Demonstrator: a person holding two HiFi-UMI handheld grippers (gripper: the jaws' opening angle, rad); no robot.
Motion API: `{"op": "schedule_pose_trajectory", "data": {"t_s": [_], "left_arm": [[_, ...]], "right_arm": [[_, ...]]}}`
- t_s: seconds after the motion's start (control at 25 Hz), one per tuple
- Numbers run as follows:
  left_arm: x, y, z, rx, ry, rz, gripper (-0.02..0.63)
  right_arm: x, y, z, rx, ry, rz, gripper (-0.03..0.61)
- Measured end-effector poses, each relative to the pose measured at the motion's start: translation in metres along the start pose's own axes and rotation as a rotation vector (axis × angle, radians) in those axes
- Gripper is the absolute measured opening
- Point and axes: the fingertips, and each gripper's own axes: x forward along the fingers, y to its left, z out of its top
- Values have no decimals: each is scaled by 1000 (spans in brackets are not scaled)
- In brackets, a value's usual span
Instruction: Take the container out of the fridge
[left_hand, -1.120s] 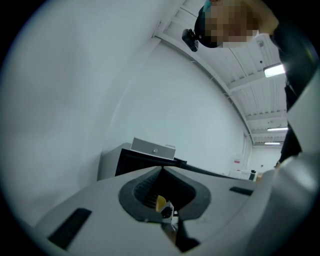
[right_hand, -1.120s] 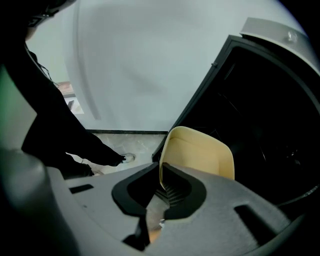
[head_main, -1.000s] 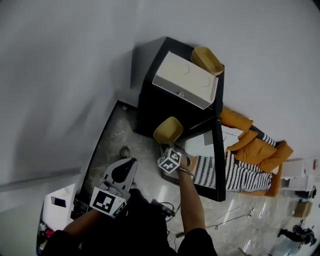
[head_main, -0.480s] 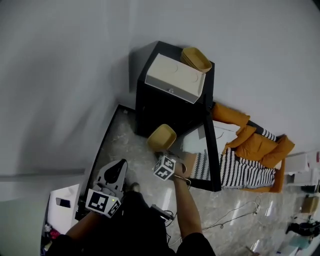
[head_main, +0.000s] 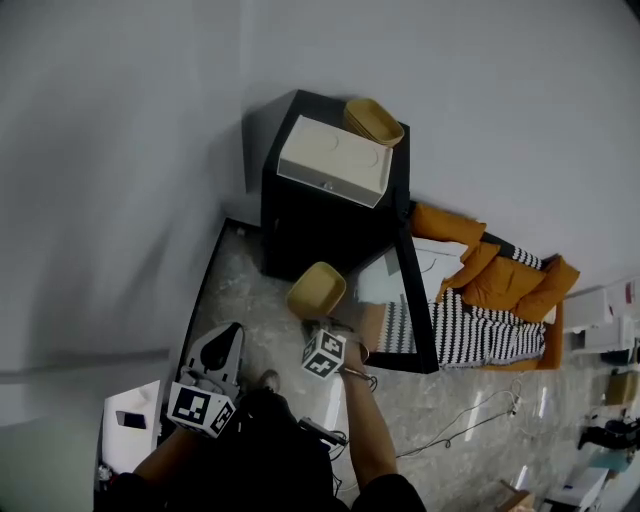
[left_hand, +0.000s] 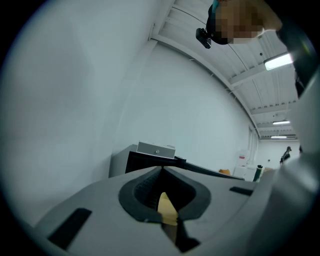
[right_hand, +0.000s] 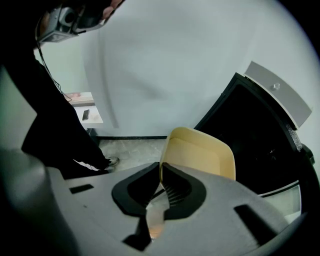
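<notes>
You had the container (head_main: 316, 290) out of the fridge (head_main: 320, 230), at the centre of the head view beside the open door (head_main: 418, 310), its rim pinched in your right gripper (head_main: 320, 322). Your left gripper (head_main: 222, 348), lower left, had its jaws pressed together on nothing. The removal looked done, with only setting it down left, and no writing was readable.
</notes>
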Motion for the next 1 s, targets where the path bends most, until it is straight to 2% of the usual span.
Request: {"op": "schedule_pose_trajectory", "data": {"t_s": [0.64, 1.0], "left_arm": [[-25, 36, -10, -5, 31, -109, 6], [-42, 37, -21, 0, 30, -130, 6]], "right_arm": [[-61, 57, 36, 67, 25, 1, 14], [-112, 99, 62, 36, -7, 12, 14]]}}
